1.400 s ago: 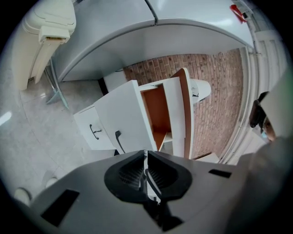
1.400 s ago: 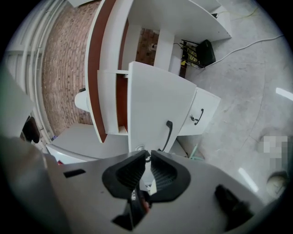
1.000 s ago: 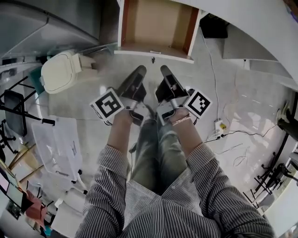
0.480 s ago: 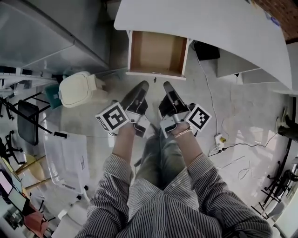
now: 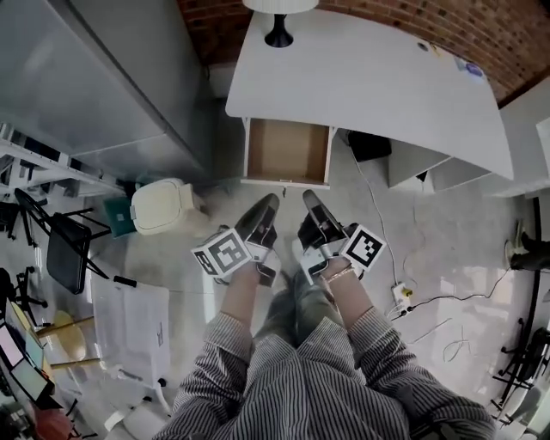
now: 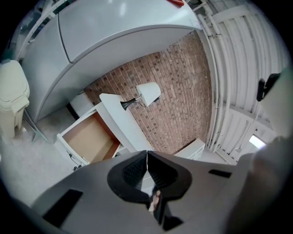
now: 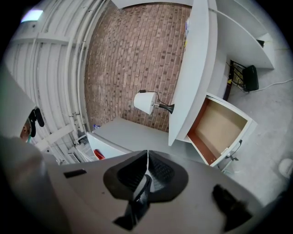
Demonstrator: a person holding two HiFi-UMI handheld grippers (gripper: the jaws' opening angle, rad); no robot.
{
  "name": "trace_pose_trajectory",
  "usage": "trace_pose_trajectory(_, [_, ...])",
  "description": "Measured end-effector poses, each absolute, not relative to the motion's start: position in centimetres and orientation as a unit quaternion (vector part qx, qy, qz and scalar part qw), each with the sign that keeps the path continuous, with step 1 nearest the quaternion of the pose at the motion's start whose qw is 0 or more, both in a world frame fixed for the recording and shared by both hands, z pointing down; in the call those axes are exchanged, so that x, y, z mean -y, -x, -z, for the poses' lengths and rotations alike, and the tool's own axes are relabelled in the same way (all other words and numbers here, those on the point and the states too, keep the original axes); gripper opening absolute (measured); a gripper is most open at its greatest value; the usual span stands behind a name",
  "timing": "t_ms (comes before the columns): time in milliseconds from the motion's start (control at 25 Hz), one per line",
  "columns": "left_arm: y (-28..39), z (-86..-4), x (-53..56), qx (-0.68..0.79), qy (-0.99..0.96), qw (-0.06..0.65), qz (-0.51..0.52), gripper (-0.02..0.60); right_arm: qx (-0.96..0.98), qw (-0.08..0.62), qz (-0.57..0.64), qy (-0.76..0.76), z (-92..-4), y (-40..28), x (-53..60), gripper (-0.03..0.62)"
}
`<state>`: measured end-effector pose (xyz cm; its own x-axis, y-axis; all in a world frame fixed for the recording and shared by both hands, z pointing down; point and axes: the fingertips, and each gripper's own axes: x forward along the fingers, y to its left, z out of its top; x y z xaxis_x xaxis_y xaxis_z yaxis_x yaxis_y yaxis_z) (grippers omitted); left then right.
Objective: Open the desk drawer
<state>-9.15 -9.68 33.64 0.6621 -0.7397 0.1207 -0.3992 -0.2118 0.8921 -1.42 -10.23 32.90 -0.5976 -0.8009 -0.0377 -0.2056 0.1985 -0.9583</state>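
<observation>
**Both claws lifted clear of the open drawer**

Since a second ago both claws have risen away from the drawer front. The head view now takes in the whole worktop, where before the drawer filled its top edge.

The left claw [image 5: 271, 202] has its two black ribbed jaws pressed together with nothing between them, as its own view shows [image 6: 147, 154]. The right claw [image 5: 309, 197] is closed the same way and is also empty [image 7: 147, 154]. The two are held side by side, near each other but not touching. Each carries its black-and-white marker cube [image 5: 225, 253] on the outer side, and the person's grey striped sleeves [image 5: 212, 361] run back behind them.

Ahead of the tips, and apart from them, is the shallow white drawer with a bare brown wooden inside [image 5: 288, 150]. It is pulled well out from under the curved white worktop [image 5: 369, 77] and has nothing in it. Neither claw touches it.

A table lamp with a white shade and black foot [image 5: 278, 34] stands on the far edge of the worktop against a red brick wall [image 5: 387, 19]. To the left of the drawer, a cream plastic bin with a lid [image 5: 163, 206] sits on the pale grey floor [image 5: 430, 241].
</observation>
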Motion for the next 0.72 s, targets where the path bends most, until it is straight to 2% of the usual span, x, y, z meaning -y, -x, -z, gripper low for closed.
trace_pose_trajectory(400, [8.0, -26.1, 7.7, 0.363, -0.791, 0.463, 0.167, 0.014, -0.756, 0.281, 0.492, 0.328, -25.6, 1.7, 7.3, 0.021])
trace_pose_trajectory(720, [7.4, -20.4, 6.3, 0.351, -0.824, 0.418, 0.155, 0.014, -0.804, 0.219, 0.435, 0.341, -20.1, 2.4, 6.1, 0.02])
